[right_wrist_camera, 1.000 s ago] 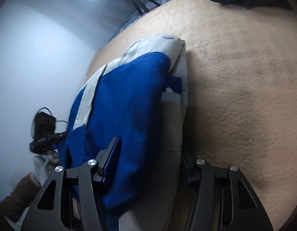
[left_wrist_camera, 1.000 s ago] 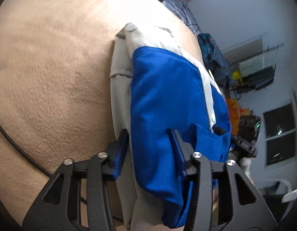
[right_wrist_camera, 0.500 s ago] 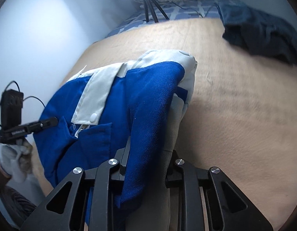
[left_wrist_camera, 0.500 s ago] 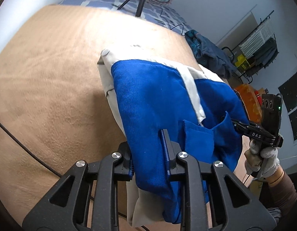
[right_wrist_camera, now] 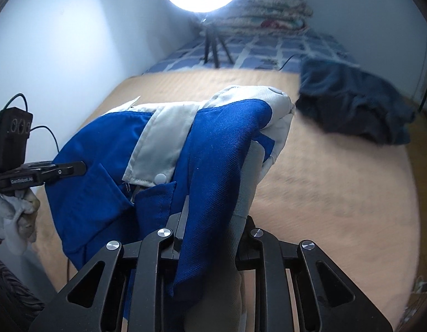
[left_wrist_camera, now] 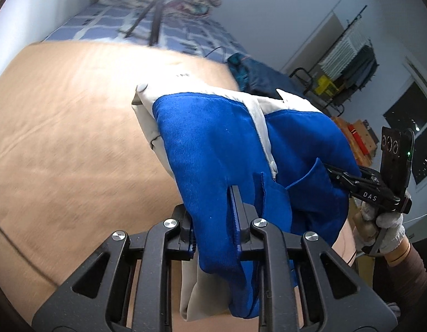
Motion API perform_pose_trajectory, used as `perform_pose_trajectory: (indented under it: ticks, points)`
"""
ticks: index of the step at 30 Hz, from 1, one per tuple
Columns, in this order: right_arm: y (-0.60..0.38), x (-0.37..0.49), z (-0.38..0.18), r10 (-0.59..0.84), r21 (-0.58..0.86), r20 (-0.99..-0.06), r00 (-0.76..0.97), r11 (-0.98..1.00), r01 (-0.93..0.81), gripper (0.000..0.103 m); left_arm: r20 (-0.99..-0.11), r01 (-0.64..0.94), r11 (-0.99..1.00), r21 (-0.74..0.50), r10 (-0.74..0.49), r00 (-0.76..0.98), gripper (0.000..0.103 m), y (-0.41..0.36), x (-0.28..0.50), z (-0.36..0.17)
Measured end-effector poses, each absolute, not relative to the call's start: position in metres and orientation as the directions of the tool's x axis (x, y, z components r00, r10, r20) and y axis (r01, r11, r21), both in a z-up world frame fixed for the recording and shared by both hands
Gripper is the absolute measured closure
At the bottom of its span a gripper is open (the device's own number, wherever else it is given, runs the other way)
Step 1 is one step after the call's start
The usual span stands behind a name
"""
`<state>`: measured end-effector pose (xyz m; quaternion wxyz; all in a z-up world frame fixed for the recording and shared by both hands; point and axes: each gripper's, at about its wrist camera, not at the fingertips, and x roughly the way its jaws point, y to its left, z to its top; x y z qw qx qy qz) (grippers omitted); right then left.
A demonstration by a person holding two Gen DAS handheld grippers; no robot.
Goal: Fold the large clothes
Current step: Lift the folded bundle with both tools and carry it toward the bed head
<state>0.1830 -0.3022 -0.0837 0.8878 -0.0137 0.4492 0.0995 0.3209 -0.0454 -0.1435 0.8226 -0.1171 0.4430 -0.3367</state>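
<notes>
Blue/grey jacket (left_wrist_camera: 219, 149) clamped, "DAS" right hand-held gripper (left_wrist_camera: 331, 170) (left (right_wrist_camera: 85, 167): "GenRobot.AI")

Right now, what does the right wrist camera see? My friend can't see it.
The right gripper pinches a blue and white jacket above a tan blanket. The left gripper holds its other side.

- Left gripper (left_wrist_camera: 215, 221): matte black linkage arms fastened with round silver screws; blue pads are fitted.
- Right gripper (right_wrist_camera: 210, 227): identical black build; white "DAS" lettering is noted.
- Hands: white knit gloves (left_wrist_camera: 390, 225) and a brown sleeve (left_wrist_camera: 407, 265) are worn.
</notes>
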Motion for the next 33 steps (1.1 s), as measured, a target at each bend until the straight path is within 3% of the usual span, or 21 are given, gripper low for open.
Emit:
perform_pose_trajectory:
  ticks: [21,33]
  points:
    - [-0.442,0.259,-0.011,-0.063,-0.082,-0.665,0.744,0.997,0.012,0.084,-0.491,0.624,0.627,-0.466,-0.770,0.408,0.086,-0.242,0.447,-0.086]
    - [-0.484,0.316,-0.010,-0.168,-0.138,-0.605,0.779,0.985,0.106,0.084,-0.440,0.646,0.635,-0.423,-0.767,0.466,0.086,-0.328,0.505,-0.072]
